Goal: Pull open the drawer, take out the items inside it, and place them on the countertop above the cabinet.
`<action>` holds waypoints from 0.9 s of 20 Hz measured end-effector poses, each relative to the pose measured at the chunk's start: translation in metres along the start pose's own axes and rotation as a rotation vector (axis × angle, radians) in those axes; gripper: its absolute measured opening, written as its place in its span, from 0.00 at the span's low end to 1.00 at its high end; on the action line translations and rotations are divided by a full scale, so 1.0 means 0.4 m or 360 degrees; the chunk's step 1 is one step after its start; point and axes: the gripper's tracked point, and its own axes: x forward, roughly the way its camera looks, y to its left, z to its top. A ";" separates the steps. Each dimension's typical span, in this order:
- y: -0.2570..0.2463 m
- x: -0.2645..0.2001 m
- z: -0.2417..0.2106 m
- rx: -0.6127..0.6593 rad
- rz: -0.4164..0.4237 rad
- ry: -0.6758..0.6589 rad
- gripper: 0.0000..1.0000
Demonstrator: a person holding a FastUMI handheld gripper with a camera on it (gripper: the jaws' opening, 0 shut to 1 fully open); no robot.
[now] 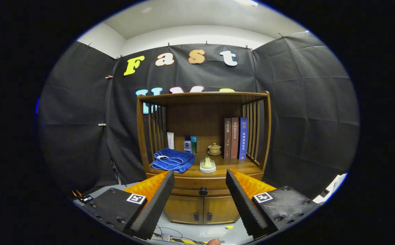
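Brown wood made up the whole cabinet, and its shallow closed drawer (pixel 202 187) sat just under the countertop (pixel 228 166), marked by one small dark round knob (pixel 203 191). The knob lay between the two fingers and beyond them, well apart from their tips. The gripper (pixel 200 177) had its fingers spread wide, holding nothing. Below the drawer were two small cabinet doors (pixel 202 209) with dark pulls.

On the countertop rested a folded blue towel (pixel 173 160), a pale soap-like lump on a small white dish (pixel 207 165), a tan lidded ceramic cup (pixel 214 148), a few toiletry bottles (pixel 187 144) and three upright books (pixel 235 138).

What the drawer held could not be told, as it was shut. The knob was small, so the wide fingers might close off-centre and slip off it while pulling. The countertop was already crowded toward the front, and anything set down carelessly might knock the dish or land on the towel.
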 end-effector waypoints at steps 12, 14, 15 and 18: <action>0.003 -0.001 0.002 -0.0014 0.0003 -0.0002 0.99; 0.005 0.000 0.001 -0.0012 0.0006 -0.0001 0.99; 0.004 -0.003 0.000 -0.0010 0.0005 0.0000 0.99; 0.004 -0.003 0.004 -0.0004 0.0001 -0.0006 0.99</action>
